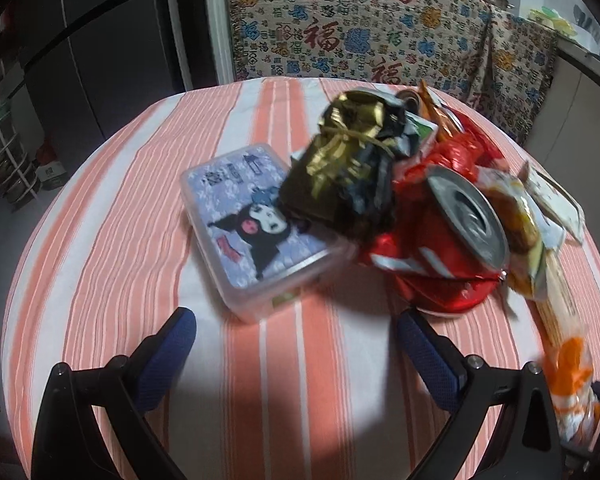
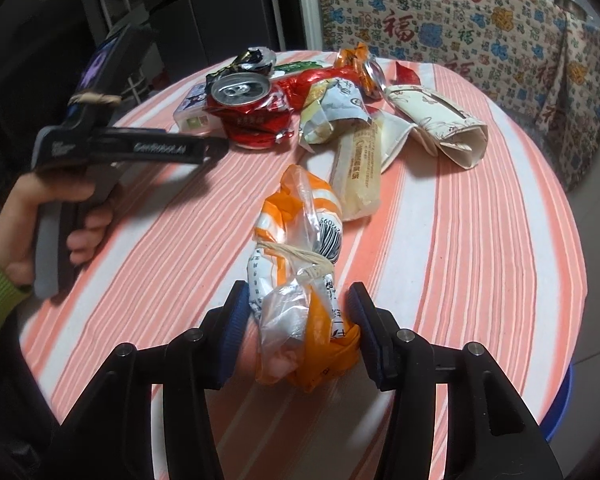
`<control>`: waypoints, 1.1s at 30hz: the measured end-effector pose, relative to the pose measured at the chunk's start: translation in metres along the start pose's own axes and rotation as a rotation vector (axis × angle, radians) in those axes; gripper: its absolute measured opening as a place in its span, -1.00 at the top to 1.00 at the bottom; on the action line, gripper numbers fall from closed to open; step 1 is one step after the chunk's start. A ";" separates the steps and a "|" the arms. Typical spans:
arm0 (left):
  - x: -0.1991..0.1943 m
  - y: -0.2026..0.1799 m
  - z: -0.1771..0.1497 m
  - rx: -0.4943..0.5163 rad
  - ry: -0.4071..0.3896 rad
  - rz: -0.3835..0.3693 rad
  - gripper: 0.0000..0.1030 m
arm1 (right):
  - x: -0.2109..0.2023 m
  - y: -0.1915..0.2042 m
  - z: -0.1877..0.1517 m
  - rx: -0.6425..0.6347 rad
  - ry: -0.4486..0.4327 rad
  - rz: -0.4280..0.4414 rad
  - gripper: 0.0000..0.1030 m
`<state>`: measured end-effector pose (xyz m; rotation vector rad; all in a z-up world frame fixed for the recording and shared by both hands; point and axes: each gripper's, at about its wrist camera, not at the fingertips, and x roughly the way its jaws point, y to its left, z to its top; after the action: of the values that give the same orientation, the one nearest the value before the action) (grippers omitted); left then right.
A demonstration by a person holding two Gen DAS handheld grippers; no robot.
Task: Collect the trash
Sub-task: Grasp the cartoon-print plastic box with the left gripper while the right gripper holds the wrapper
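The right gripper (image 2: 296, 336) is clamped on the orange and white plastic bag (image 2: 300, 280), which lies at the near edge of the striped surface (image 2: 480, 240). The pads squeeze its near end, below the string tied round its middle. The bag looks soft, light and crinkly, so it will likely squash and could slip; just by the string knot seems the firmest spot to hold. The left gripper (image 1: 296, 344) has its jaws wide apart with nothing in them, near the crushed red can (image 1: 448, 252) in the far pile.
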<state>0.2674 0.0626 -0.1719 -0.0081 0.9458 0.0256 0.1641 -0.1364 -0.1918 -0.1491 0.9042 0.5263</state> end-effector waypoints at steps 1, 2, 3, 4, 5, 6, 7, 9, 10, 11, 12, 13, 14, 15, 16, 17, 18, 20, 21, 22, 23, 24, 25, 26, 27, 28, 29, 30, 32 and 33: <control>0.001 0.003 0.001 -0.016 -0.001 0.006 -1.00 | 0.000 0.000 0.000 -0.003 -0.001 -0.002 -0.03; 0.002 0.006 0.003 -0.036 -0.003 0.016 -1.00 | 0.000 0.000 -0.001 -0.006 -0.001 -0.003 -0.04; 0.002 0.008 0.004 -0.046 -0.005 0.024 -1.00 | 0.001 0.000 -0.001 -0.006 -0.002 -0.002 -0.04; 0.004 0.010 0.006 -0.053 -0.004 0.034 -1.00 | 0.001 0.000 -0.001 -0.004 -0.003 -0.001 -0.06; 0.007 0.011 0.009 -0.056 -0.004 0.041 -1.00 | 0.002 -0.001 -0.001 -0.004 -0.002 -0.001 -0.06; 0.009 0.013 0.012 -0.058 -0.003 0.046 -1.00 | 0.003 0.000 -0.001 -0.010 -0.005 -0.006 -0.07; 0.012 0.014 0.016 -0.059 -0.004 0.049 -1.00 | 0.003 0.001 -0.002 -0.019 -0.007 -0.014 -0.07; 0.017 0.017 0.024 -0.062 -0.003 0.052 -1.00 | 0.005 0.004 -0.002 -0.042 -0.009 -0.036 -0.08; 0.018 0.020 0.027 -0.062 -0.002 0.051 -0.99 | 0.005 0.005 -0.002 -0.047 -0.011 -0.042 -0.08; 0.019 0.021 0.028 -0.059 -0.008 0.038 -0.97 | 0.005 0.005 -0.002 -0.047 -0.012 -0.043 -0.08; 0.017 0.024 0.028 -0.063 -0.017 0.025 -0.91 | 0.005 0.004 -0.002 -0.044 -0.013 -0.042 -0.08; 0.015 0.028 0.025 -0.063 -0.032 0.014 -0.58 | 0.005 0.003 -0.002 -0.041 -0.013 -0.039 -0.08; 0.011 0.029 0.024 -0.053 -0.048 0.010 -0.41 | 0.004 0.002 -0.002 -0.039 -0.012 -0.036 -0.08; 0.007 0.032 0.022 -0.040 -0.057 0.005 -0.37 | 0.004 0.002 -0.004 -0.036 -0.012 -0.034 -0.08; 0.005 0.035 0.018 -0.031 -0.059 -0.011 -0.36 | 0.003 0.002 -0.004 -0.035 -0.011 -0.034 -0.08; 0.000 0.038 0.011 -0.019 -0.055 -0.034 -0.35 | 0.003 0.001 -0.005 -0.034 -0.010 -0.033 -0.08; -0.005 0.041 0.004 -0.005 -0.052 -0.044 -0.34 | 0.002 0.001 -0.005 -0.032 -0.008 -0.032 -0.08; -0.015 0.046 -0.011 0.018 -0.042 -0.066 -0.33 | 0.000 -0.002 -0.004 -0.024 0.000 -0.025 -0.07; -0.022 0.049 -0.020 0.022 -0.029 -0.094 -0.33 | -0.001 -0.004 -0.003 -0.015 0.006 -0.015 -0.07; -0.032 0.051 -0.033 0.031 -0.021 -0.127 -0.33 | -0.003 -0.007 -0.003 -0.004 0.010 -0.008 -0.06; -0.039 0.051 -0.041 0.041 -0.013 -0.147 -0.34 | -0.006 -0.011 -0.002 0.012 0.013 0.002 -0.06; -0.045 0.050 -0.048 0.053 -0.002 -0.170 -0.34 | -0.008 -0.014 -0.003 0.023 0.015 0.008 -0.06; -0.052 0.049 -0.057 0.066 0.008 -0.196 -0.35 | -0.010 -0.018 -0.003 0.037 0.021 0.018 -0.06; -0.056 0.047 -0.061 0.071 0.018 -0.213 -0.39 | -0.010 -0.021 -0.002 0.045 0.027 0.029 -0.06; -0.058 0.046 -0.063 0.067 0.030 -0.226 -0.49 | -0.011 -0.023 -0.002 0.051 0.037 0.045 -0.07; -0.058 0.044 -0.061 0.052 0.042 -0.240 -0.52 | -0.011 -0.024 -0.001 0.053 0.041 0.054 -0.09; -0.058 0.042 -0.059 0.034 0.053 -0.252 -0.52 | -0.012 -0.026 0.000 0.054 0.042 0.057 -0.10; -0.056 0.041 -0.055 0.021 0.065 -0.260 -0.52 | -0.013 -0.027 0.001 0.054 0.043 0.059 -0.14; -0.052 0.038 -0.047 0.002 0.079 -0.256 -0.52 | -0.015 -0.030 0.007 0.056 0.037 0.064 -0.44; -0.050 0.035 -0.044 -0.001 0.082 -0.247 -0.52 | -0.018 -0.031 0.009 0.058 0.028 0.065 -0.48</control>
<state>0.2020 0.0962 -0.1568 -0.1279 1.0217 -0.2035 0.1770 -0.1667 -0.1753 -0.0749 0.9533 0.5594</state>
